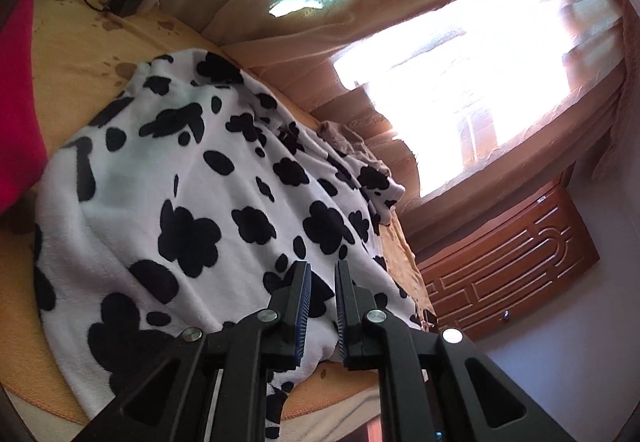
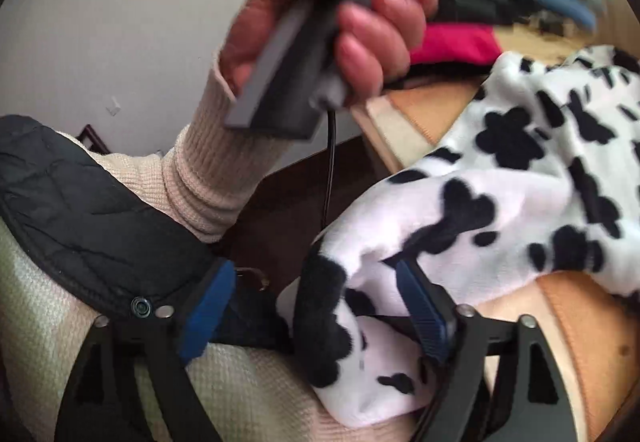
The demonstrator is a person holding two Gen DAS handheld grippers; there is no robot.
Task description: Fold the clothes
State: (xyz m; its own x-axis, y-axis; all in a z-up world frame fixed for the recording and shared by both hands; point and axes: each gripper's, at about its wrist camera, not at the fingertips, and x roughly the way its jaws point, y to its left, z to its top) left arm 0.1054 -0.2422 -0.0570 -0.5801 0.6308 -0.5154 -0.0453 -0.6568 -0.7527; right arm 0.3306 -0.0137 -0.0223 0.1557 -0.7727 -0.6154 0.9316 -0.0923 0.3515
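Note:
A white fleece garment with black cow patches [image 1: 208,177] lies spread over an orange bed cover [image 1: 80,53]. In the left wrist view my left gripper [image 1: 322,306] sits at the garment's near edge, its blue pads drawn close with a fold of fleece bulging between them. In the right wrist view the same garment [image 2: 520,177] drapes off the bed's edge. One corner of it lies across the right finger [image 2: 426,312] of my right gripper [image 2: 316,308], whose jaws stand wide apart. A hand [image 2: 360,29] in a cream knit sleeve holds the left gripper's grey handle above.
A pink cloth [image 1: 18,89] lies at the bed's left, seen again as a pink cloth [image 2: 452,41] behind the hand. Black chargers with cables [image 1: 120,1] sit at the bed's far corner. Tan curtains [image 1: 320,21] and a carved wooden headboard [image 1: 508,266] border the bed.

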